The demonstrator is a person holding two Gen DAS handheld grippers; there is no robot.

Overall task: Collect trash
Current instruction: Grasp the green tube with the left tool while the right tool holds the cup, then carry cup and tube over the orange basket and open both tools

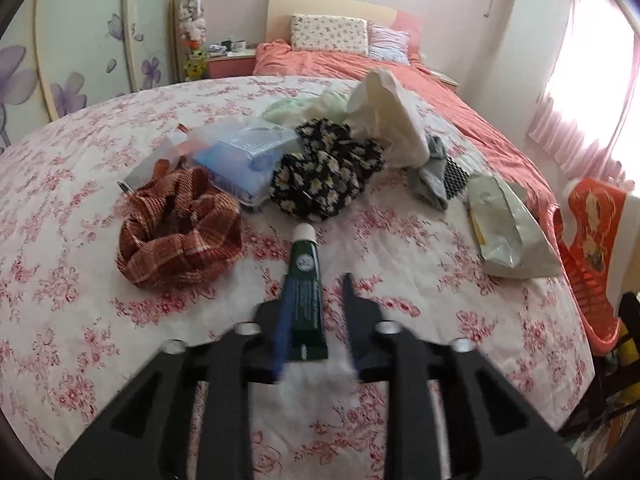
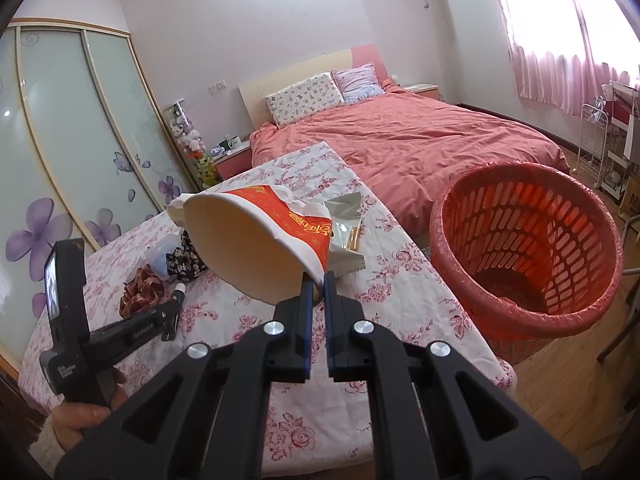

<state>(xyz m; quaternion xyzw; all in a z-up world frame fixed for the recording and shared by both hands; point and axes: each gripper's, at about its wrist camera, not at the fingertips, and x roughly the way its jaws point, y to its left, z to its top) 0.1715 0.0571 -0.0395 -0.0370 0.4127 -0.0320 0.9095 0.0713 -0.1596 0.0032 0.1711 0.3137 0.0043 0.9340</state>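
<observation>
A dark green tube with a white cap (image 1: pixel 306 280) lies on the floral tablecloth (image 1: pixel 80 280) between the fingers of my left gripper (image 1: pixel 318 304), which is open around it. My right gripper (image 2: pixel 316 280) is shut on the rim of a torn red and white paper cup (image 2: pixel 260 240) and holds it above the table's right part, left of the red plastic basket (image 2: pixel 528 248) on the floor. The left gripper (image 2: pixel 168 316) and tube (image 2: pixel 179 294) also show in the right wrist view.
On the table lie an orange plaid scrunchie (image 1: pixel 180 232), a black floral scrunchie (image 1: pixel 324 168), a clear plastic box (image 1: pixel 244 156), crumpled white paper (image 1: pixel 384 116), a grey cloth (image 1: pixel 432 172) and a silver foil pouch (image 1: pixel 508 228). A bed (image 2: pixel 400 140) stands behind.
</observation>
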